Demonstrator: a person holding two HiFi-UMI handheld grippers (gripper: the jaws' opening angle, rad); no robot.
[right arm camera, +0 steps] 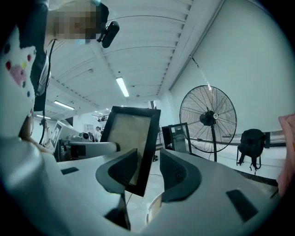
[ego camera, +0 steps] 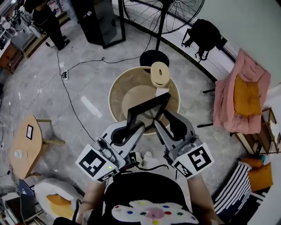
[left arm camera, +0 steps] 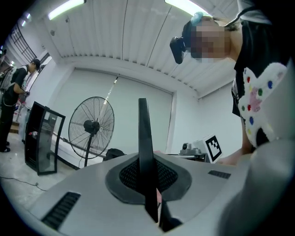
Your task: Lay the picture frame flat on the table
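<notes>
A black picture frame (ego camera: pixel 147 110) with a pale backing is held tilted in the air above the round wooden table (ego camera: pixel 118 88). My left gripper (ego camera: pixel 133 127) is shut on the frame's near left edge. In the left gripper view the frame (left arm camera: pixel 144 147) shows edge-on as a thin black strip, pinched between the pads of the left gripper (left arm camera: pixel 146 177). My right gripper (ego camera: pixel 167 124) is open at the frame's right side. In the right gripper view the frame (right arm camera: pixel 131 138) has its lower edge between the spread jaws of the right gripper (right arm camera: pixel 147 173), with a gap to the right pad.
A beige roll (ego camera: pixel 160 74) and a white card (ego camera: pixel 161 91) stand at the table's far rim. Beyond are a floor fan (ego camera: pixel 162 13), a black cabinet (ego camera: pixel 103 22) and a backpack (ego camera: pixel 203 33). A pink chair (ego camera: pixel 241 96) sits right, a small wooden side table (ego camera: pixel 26 140) left.
</notes>
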